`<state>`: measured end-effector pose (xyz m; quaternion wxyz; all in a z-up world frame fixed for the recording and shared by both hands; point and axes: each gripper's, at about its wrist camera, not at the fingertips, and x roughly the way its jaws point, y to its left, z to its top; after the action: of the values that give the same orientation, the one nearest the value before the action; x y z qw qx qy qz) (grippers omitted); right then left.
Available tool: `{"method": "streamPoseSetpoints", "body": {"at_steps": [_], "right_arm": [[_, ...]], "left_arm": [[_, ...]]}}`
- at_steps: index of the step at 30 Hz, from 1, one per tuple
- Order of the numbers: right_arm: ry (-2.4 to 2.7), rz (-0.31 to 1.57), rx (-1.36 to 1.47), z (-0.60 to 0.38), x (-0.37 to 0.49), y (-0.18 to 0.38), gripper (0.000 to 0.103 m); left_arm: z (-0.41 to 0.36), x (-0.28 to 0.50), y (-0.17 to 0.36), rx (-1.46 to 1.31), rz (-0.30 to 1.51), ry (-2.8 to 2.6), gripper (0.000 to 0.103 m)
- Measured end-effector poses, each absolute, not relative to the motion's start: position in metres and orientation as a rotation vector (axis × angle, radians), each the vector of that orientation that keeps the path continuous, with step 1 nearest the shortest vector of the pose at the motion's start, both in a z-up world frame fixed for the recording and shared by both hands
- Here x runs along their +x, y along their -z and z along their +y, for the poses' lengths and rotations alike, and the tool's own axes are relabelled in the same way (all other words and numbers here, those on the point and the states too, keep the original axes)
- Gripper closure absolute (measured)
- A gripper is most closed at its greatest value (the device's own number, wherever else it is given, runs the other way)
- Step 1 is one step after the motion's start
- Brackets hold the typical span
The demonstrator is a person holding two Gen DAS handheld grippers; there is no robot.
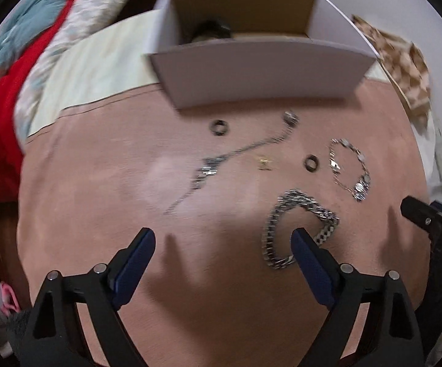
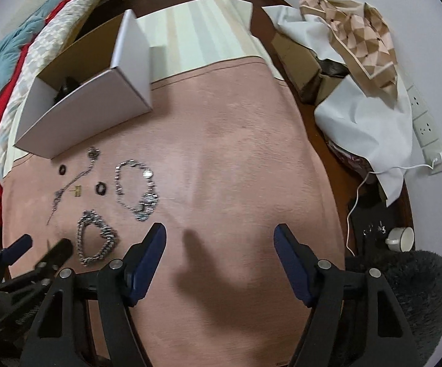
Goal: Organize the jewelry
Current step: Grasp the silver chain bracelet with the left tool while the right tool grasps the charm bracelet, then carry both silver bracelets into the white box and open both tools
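Jewelry lies on a pink cloth [image 1: 98,183]: a thick silver chain bracelet [image 1: 282,211] [image 2: 83,229], a charm bracelet [image 1: 360,159] [image 2: 123,198], a thin necklace [image 1: 242,148] [image 2: 77,177], two dark rings [image 1: 220,127] [image 1: 312,163], and a small gold piece [image 1: 264,162]. A white open box [image 1: 260,70] [image 2: 83,113] stands behind them with something dark inside. My left gripper [image 1: 222,238] is open and empty, its right finger over the thick bracelet. My right gripper [image 2: 219,234] is open and empty over bare cloth.
Red, blue and patterned bedding [image 1: 22,61] lies at the left. At the right are a patterned paper bag [image 2: 358,39], white cloth [image 2: 358,122], a power strip [image 2: 426,122] with a white cable, and a cup [image 2: 401,238].
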<state>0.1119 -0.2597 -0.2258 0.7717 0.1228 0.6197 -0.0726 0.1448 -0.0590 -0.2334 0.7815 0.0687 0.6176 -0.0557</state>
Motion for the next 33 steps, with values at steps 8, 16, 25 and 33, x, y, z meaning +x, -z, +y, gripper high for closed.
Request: {"method": "streamPoseSetpoints", "body": {"at_steps": [8, 16, 25, 33], "right_arm": [[0.167, 1.360, 0.283, -0.270, 0.113, 0.233, 0.028], [0.108, 1.340, 0.302, -0.253, 0.121, 0.229, 0.028], [0.064, 1.319, 0.307, -0.231, 0.135, 0.225, 0.029], [0.073, 1.310, 0.164, -0.206, 0.143, 0.242, 0.055]], "left_arm": [[-0.085, 0.136, 0.234, 0.204, 1.299, 0.240, 0.097], [-0.050, 0.146, 0.227, 0.106, 1.301, 0.197, 0.098], [-0.009, 0.149, 0.199, 0.026, 1.243, 0.151, 0.098], [-0.015, 0.154, 0.185, 0.025, 1.207, 0.168, 0.098]]}}
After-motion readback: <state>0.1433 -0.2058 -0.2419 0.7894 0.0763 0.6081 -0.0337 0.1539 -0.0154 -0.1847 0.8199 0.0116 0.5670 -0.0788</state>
